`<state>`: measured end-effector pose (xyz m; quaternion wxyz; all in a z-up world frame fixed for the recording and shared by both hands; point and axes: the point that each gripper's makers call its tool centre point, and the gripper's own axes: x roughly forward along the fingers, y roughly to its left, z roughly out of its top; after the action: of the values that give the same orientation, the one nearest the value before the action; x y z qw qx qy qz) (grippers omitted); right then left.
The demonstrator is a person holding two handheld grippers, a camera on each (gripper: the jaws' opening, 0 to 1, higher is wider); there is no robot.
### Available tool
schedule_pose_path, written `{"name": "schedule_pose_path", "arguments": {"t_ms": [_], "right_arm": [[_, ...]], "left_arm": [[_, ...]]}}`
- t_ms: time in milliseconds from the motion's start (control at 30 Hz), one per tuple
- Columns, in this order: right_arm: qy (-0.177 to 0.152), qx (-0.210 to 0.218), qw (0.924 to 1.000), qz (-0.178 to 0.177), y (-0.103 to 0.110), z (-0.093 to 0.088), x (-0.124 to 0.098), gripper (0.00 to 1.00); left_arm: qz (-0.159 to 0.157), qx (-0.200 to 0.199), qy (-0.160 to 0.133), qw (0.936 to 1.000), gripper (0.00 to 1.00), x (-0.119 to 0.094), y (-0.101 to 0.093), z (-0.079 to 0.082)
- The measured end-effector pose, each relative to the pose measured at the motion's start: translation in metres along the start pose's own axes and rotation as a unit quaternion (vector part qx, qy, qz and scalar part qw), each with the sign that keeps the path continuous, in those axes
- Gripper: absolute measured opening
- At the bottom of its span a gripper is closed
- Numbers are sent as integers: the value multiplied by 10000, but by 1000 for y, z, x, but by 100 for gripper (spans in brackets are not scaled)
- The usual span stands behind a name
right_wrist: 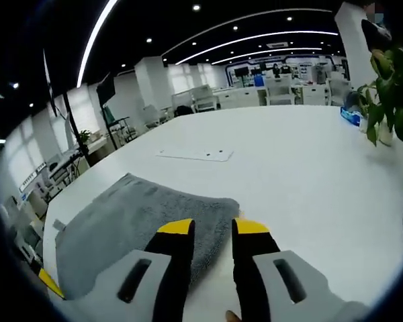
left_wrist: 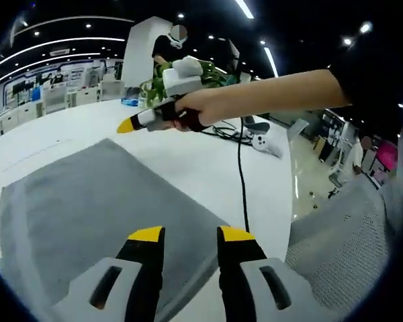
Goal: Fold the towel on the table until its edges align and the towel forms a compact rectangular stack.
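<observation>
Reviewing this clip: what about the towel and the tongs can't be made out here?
- Towel, left gripper view: its near edge is covered by the left tongs, and its left side runs into the dark rim.
- Towel, right gripper view: the near corner sits behind the right tongs, so edge alignment is unclear.
- Right tongs, seen side-on in the left gripper view: their gap cannot be judged there.
- Number of towel layers: too flat to tell.

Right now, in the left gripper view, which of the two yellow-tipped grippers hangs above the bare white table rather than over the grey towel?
The right gripper, held in a person's hand, over the white table; the left gripper is over the grey towel.
</observation>
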<state>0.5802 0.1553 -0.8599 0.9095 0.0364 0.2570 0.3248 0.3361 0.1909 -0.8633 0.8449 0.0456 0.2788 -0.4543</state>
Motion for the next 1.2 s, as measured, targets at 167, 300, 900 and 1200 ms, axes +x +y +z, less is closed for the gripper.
{"name": "schedule_pose_path", "arguments": {"t_ms": [167,300,900,1200], "right_arm": [[67,-115,9999,51,7,-6,1,20],[115,-56,9999,35,1,-12,5,20],[146,338,9983,-462,-26,-15,25,18],[195,298,9989,-310,-25,-19,29,18]], "left_arm": [[-547,93,31,9985,27,16,-27,-1],[-621,157,141,9978,24,26,-34,-7],[-459,714,557,9948,18,53,-47,-33],[-693,621,578,9940,20,50,-45,-34]]}}
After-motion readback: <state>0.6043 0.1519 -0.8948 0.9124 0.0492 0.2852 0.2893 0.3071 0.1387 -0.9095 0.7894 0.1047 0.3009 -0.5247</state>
